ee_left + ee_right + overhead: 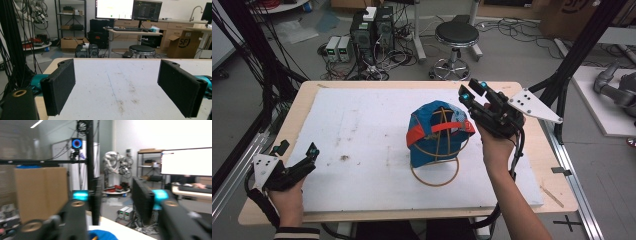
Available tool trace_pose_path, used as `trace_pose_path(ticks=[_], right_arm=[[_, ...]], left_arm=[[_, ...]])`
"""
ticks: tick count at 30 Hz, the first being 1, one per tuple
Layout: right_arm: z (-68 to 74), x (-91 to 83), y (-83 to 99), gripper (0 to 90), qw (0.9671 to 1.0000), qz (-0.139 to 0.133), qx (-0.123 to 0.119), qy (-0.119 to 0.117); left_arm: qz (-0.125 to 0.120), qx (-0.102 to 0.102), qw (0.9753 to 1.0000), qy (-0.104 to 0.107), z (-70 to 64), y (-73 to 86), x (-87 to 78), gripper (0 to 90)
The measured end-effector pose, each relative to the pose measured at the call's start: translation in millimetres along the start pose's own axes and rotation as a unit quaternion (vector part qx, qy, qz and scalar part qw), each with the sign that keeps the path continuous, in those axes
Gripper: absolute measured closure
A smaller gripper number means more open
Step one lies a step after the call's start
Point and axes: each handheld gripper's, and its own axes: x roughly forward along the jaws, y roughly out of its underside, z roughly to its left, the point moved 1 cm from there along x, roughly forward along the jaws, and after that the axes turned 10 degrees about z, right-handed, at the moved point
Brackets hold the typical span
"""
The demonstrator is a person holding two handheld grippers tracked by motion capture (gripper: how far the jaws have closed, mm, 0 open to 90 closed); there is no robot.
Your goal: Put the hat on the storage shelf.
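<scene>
Sitting mid-frame on the white-padded worktop (362, 165), a blue cap with red strap (439, 131) crowns its wire stand; right gripper (473, 91) hovers beside it, jaws parted, left gripper (313, 151) wide open lower left.

The cap (437, 131) is blue with an orange-red strap, on a tan wire stand (435, 172). The white mat (362, 150) shows brown stains, over a pale wood surface (557, 165). Both grippers, left (307, 157) and right (472, 92), are black with teal lights.

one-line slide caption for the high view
Blue cap on a wire stand, right gripper raised beside it, left gripper resting apart.
</scene>
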Motion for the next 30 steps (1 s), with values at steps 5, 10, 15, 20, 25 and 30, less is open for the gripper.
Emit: trace_pose_path(ticks=[5,10,15,20,25,30], right_arm=[[-0.7,-0.4,-0.2,31.2,0.9993,-0.005,-0.001,0.037],[-2.7,-2.3,0.1,20.5,0.9979,-0.01,-0.01,0.063],[-6.4,-6.1,1.2,12.2,0.9955,-0.004,-0.013,0.094],[-19.3,-17.6,-0.1,4.5,0.9932,-0.006,-0.005,0.116],[-29.3,-27.1,2.1,3.9,0.9919,-0.006,0.003,0.127],[-41.6,-40.7,7.6,2.0,0.9902,-0.003,0.004,0.14]], left_arm=[[0.001,0.002,1.0,-0.002,0.1,0.2,0.0,15.1],[0.001,0.002,1.0,-0.004,0.3,0.4,-0.1,15.0],[0.001,0.002,1.0,-0.004,0.4,0.4,-0.2,14.9],[0.001,0.002,1.0,-0.006,0.5,0.4,-0.3,14.9],[0.0,0.003,1.0,-0.007,0.5,0.4,-0.6,14.9],[0.0,0.003,1.0,-0.007,0.1,0.1,-1.0,14.9]])
